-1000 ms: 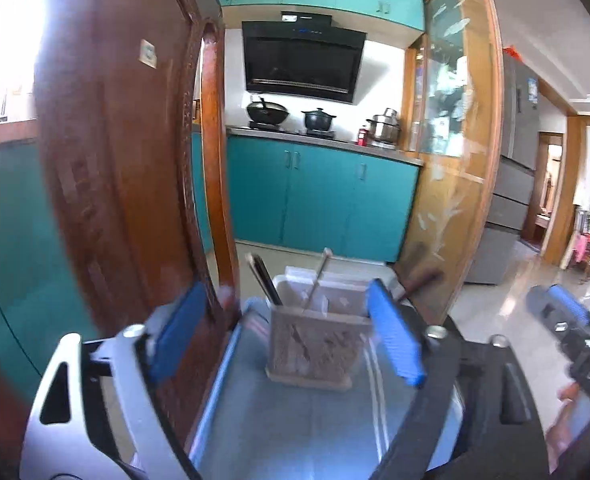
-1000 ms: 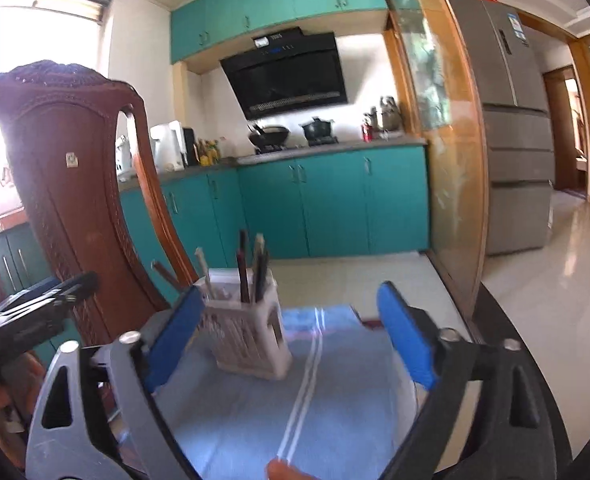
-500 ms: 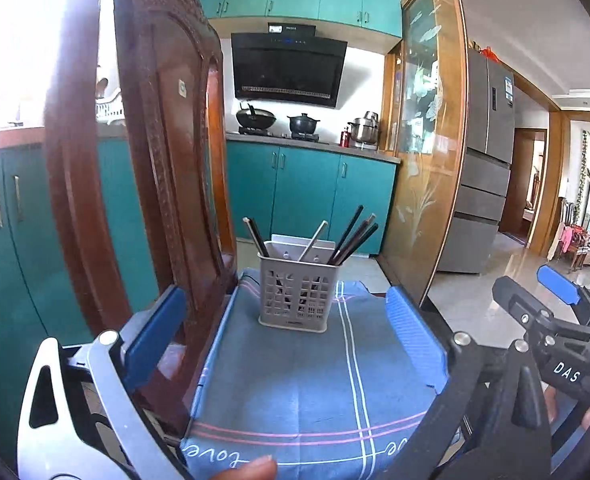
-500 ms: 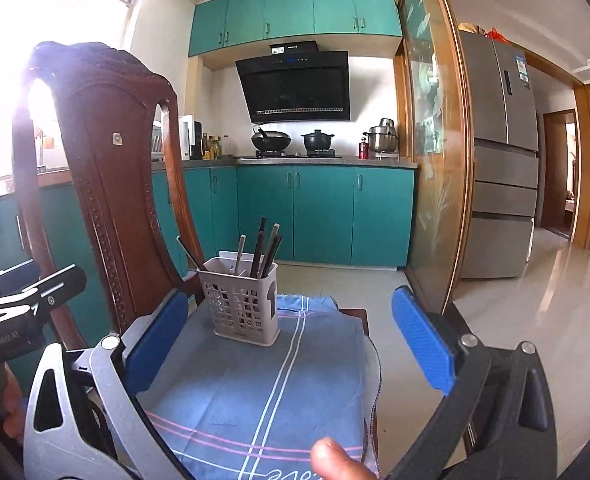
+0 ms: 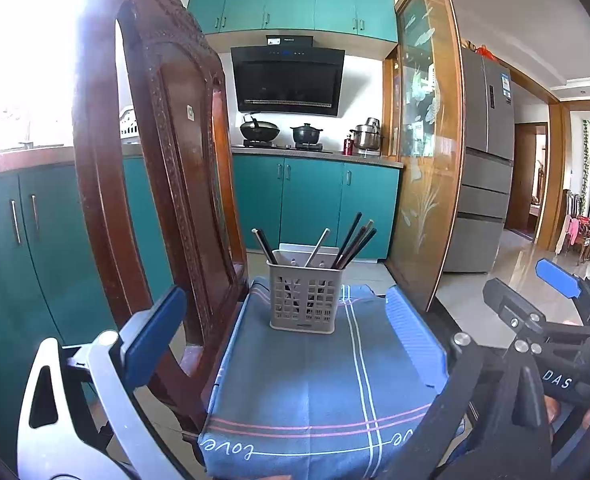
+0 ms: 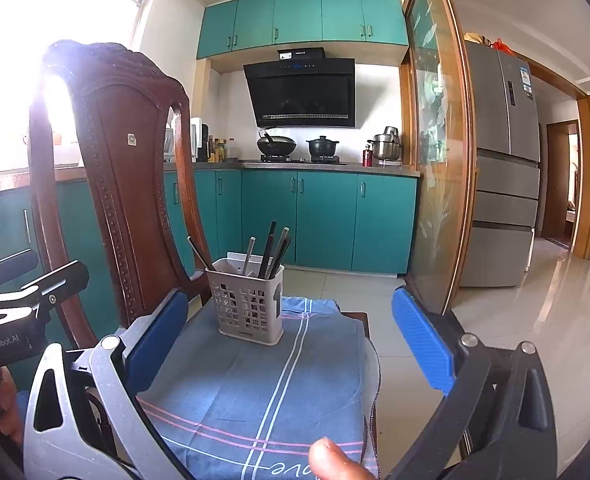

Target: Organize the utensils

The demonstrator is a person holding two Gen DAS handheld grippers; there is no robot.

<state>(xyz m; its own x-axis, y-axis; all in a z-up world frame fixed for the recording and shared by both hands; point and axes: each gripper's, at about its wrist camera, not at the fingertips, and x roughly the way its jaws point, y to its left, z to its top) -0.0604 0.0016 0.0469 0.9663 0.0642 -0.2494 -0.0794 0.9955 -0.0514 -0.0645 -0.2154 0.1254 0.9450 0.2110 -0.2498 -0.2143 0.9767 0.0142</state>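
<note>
A grey slotted utensil basket (image 5: pixel 305 300) stands on a blue cloth (image 5: pixel 315 392) over a chair seat; it also shows in the right wrist view (image 6: pixel 249 306). Several dark chopsticks (image 5: pixel 353 242) and a light one lean inside it, seen too in the right wrist view (image 6: pixel 273 250). My left gripper (image 5: pixel 285 340) is open and empty, held back from the basket. My right gripper (image 6: pixel 291 340) is open and empty, also short of the basket. The right gripper shows at the right edge of the left wrist view (image 5: pixel 535 320).
A tall carved wooden chair back (image 5: pixel 163 184) rises at the left of the seat. A glass sliding door (image 5: pixel 427 152) stands to the right. Teal cabinets (image 6: pixel 327 220) and a stove with pots lie behind. A tiled floor (image 6: pixel 535 320) spreads to the right.
Both grippers have pulled back and levelled, so the basket stands farther off and upright in view. Both grippers stay open and empty.
</note>
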